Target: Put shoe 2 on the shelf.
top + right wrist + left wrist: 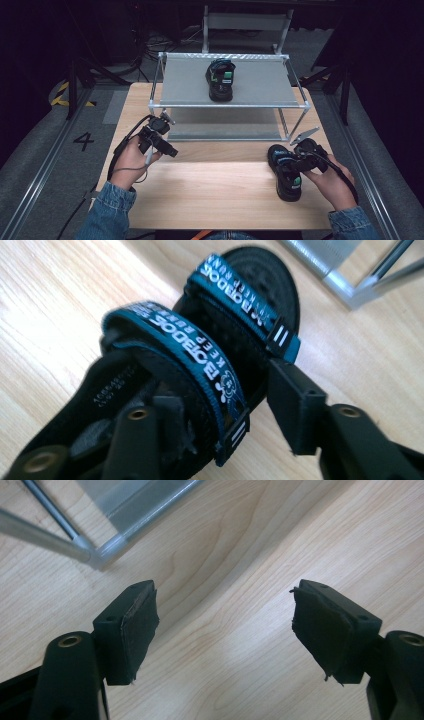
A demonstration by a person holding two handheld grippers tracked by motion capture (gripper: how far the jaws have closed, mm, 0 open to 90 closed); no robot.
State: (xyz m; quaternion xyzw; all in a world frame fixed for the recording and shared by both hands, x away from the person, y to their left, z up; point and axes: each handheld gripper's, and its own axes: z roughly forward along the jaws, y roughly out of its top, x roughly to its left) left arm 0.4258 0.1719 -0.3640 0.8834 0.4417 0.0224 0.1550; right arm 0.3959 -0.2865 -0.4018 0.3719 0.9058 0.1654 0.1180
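- Straddling the near sandal [200,365], your right gripper [225,410] has one jaw inside the shoe and one outside its strapped side; whether the pads press is unclear.
- That sandal lies on the surface [210,190], near the rack [230,105].
- Your left gripper [225,630] hangs wide open, holding nothing.

Both forearms wear blue denim sleeves [111,206] with stitched cuffs. Each black gripper trails a dark cable [119,150], and the right gripper [295,161] carries a grey three-cornered plate [304,136]. The jaws end in black blocks faced with what look like frayed pads [140,625], with brass-coloured rivets [69,641] at their joints.
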